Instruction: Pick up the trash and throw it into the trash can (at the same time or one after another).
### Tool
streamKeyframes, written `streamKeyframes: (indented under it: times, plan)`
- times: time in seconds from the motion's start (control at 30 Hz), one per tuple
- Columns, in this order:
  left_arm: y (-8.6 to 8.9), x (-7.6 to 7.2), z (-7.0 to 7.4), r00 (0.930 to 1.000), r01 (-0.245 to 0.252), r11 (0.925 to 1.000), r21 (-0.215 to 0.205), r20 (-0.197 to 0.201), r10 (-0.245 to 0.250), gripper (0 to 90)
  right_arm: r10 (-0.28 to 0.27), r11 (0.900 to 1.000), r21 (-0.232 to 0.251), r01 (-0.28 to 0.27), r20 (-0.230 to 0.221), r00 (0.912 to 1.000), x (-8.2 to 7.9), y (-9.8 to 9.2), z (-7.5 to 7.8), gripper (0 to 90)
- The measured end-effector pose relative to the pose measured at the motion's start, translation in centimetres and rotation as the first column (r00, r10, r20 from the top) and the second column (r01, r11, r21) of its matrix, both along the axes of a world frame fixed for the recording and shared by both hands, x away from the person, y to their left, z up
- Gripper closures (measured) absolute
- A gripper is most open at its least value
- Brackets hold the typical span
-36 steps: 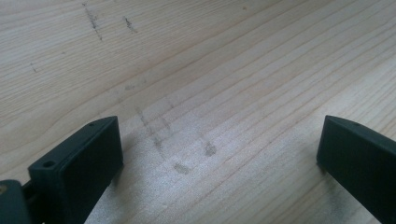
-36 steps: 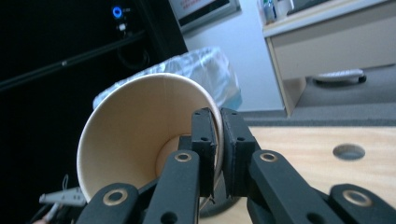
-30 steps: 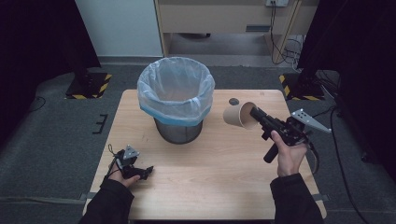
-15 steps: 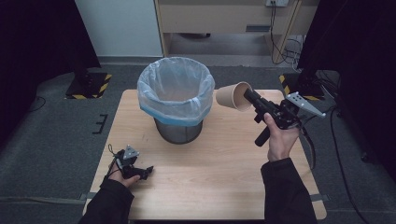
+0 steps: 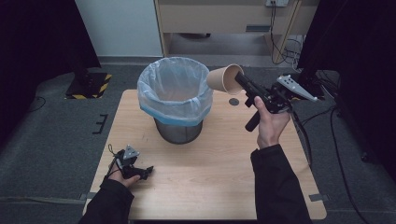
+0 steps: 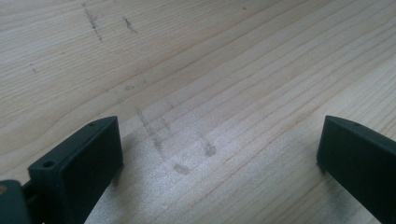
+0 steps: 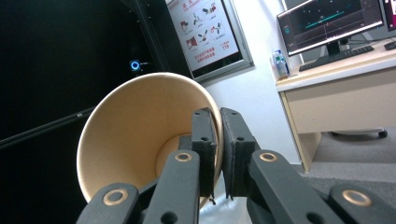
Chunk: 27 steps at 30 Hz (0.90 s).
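Observation:
A brown paper cup (image 5: 223,78) hangs in the air beside the right rim of the bin (image 5: 173,95), its mouth facing right toward the hand. My right gripper (image 5: 239,79) is shut on the cup's wall, one jaw inside the cup and one outside; the right gripper view shows the cup (image 7: 135,135) pinched at its rim by the right gripper (image 7: 218,140). The bin is a dark mesh basket lined with a pale blue bag. My left gripper (image 5: 145,171) rests on the table (image 5: 219,186) at the front left, and in the left gripper view the left gripper (image 6: 217,154) stands open over bare wood.
A small dark round mark (image 5: 233,101) lies on the table right of the bin. A wooden desk (image 5: 224,18) stands beyond the table. Cables (image 5: 322,126) trail off the right edge. Dark curtains flank both sides.
My right gripper has lifted the cup off the table and carried it up and left to the bin's rim. The left hand has stayed put.

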<state>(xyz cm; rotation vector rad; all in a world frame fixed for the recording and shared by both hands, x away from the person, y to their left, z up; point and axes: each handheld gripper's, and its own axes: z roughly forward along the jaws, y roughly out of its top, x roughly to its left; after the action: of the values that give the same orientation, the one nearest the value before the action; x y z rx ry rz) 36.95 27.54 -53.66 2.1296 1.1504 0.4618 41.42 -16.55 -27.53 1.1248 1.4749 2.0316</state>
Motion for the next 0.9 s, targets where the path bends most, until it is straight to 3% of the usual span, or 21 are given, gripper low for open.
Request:
streamKeyframes:
  times: [0.13, 0.43, 0.7, 0.9]
  plan:
    - [0.0, 0.0, 0.0, 1.0, 0.001, 1.0, 0.0, 0.001, -0.001, 0.0, 0.002, 1.0, -0.001, -0.002, 0.009, 1.0, 0.9, 1.3, 1.0, 85.2]
    - [0.0, 0.0, 0.0, 1.0, 0.0, 1.0, 0.0, 0.001, 0.0, 0.0, -0.004, 1.0, -0.005, 0.004, 0.01, 0.9999, 2.4, 3.6, 1.7, 85.2]
    - [0.0, 0.0, 0.0, 1.0, 0.001, 1.0, 0.0, 0.0, -0.001, 0.0, -0.014, 1.0, 0.009, 0.014, -0.023, 0.9997, 4.1, 5.1, 0.9, 85.2]
    - [0.0, 0.0, 0.0, 1.0, 0.002, 1.0, -0.001, 0.001, -0.002, 0.0, -0.006, 1.0, -0.031, 0.005, -0.042, 0.9991, 5.7, 7.6, 0.6, 85.1]
